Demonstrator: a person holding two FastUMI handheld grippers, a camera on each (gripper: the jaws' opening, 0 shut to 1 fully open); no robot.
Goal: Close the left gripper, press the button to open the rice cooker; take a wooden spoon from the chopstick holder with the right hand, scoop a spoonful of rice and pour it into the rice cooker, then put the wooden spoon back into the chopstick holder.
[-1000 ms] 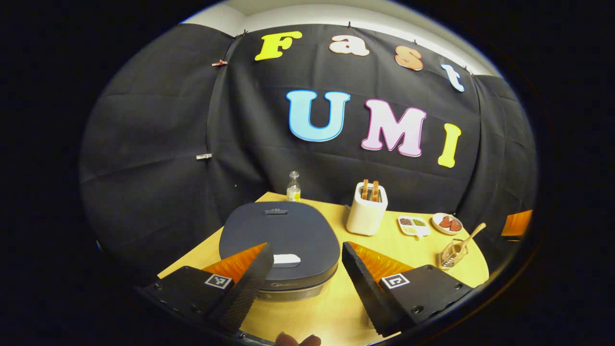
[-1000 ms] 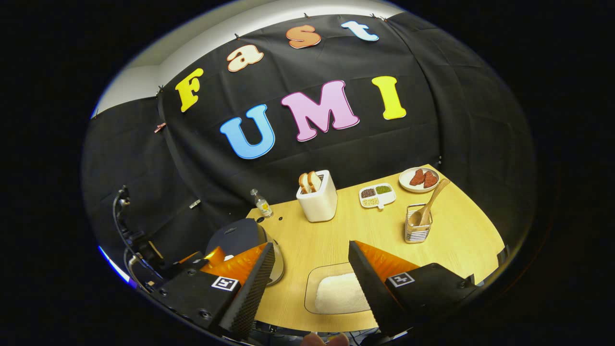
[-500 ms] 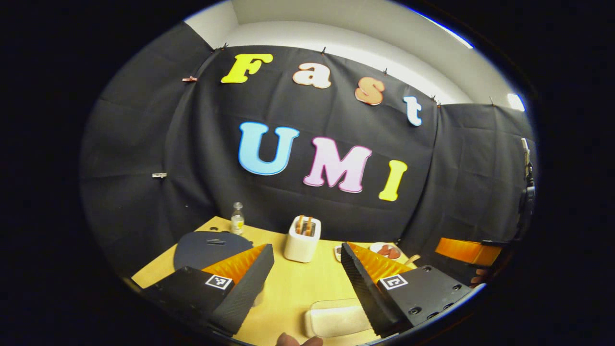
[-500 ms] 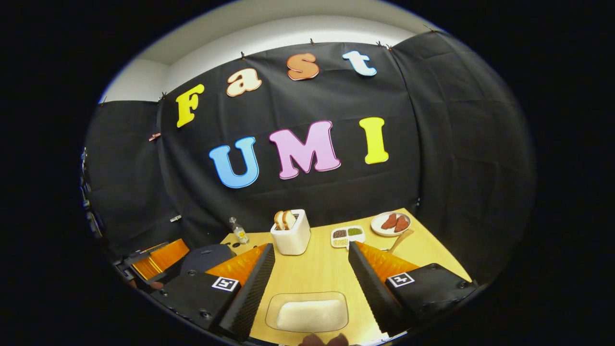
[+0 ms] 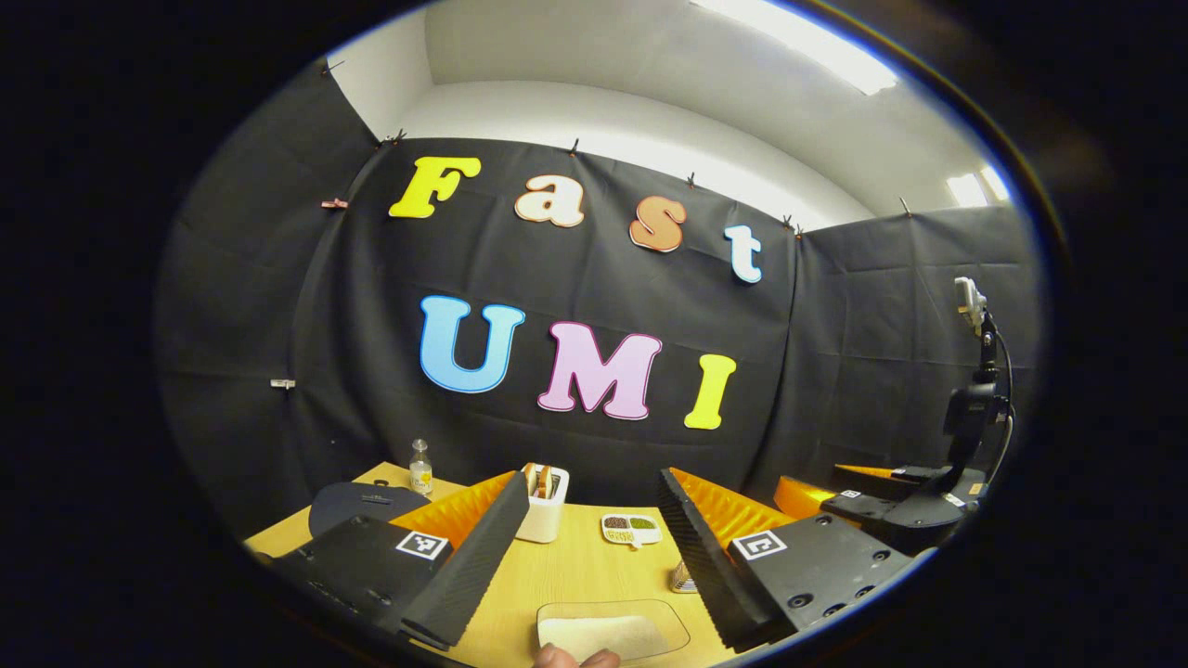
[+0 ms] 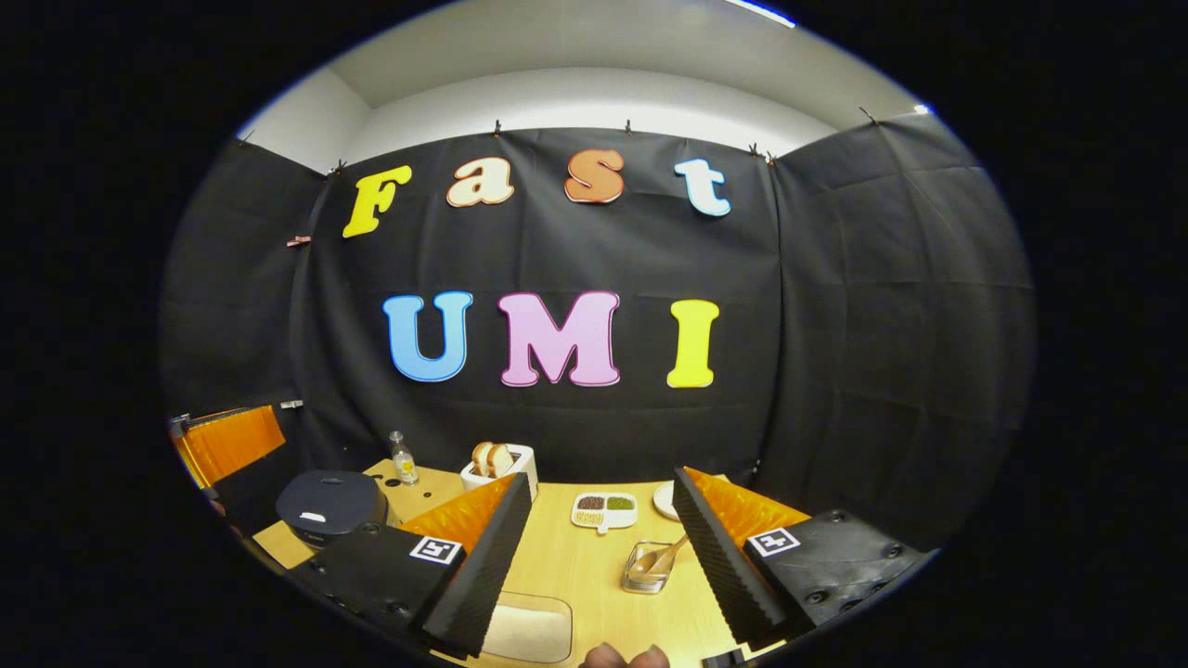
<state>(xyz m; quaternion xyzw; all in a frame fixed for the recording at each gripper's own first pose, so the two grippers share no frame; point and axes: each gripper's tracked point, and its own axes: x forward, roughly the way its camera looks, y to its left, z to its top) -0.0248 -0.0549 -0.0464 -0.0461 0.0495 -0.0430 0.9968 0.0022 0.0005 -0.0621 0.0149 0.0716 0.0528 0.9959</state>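
Note:
The dark rice cooker (image 6: 329, 501) stands with its lid down at the table's left end, also visible as the rice cooker (image 5: 362, 506) past my left finger. A wooden spoon (image 6: 664, 555) leans in the clear chopstick holder (image 6: 647, 568), just left of my right finger. The chopstick holder (image 5: 684, 580) is partly hidden behind a finger. A clear tray of rice (image 6: 524, 629) lies at the near edge, the same tray of rice (image 5: 608, 635). My left gripper (image 5: 591, 482) and right gripper (image 6: 601, 481) both hang open and empty, well back from the table.
On the wooden table (image 6: 575, 575) stand a white toaster (image 6: 501, 468) with bread, a small bottle (image 6: 401, 459), a divided dish (image 6: 603, 510) and a plate (image 6: 664, 501). The other gripper (image 5: 891, 506) and a camera stand (image 5: 970, 408) sit at the right.
Both grippers have drawn back and tilted upward, so the table and everything on it now sit lower and smaller. Both stay open and empty; nothing on the table moved.

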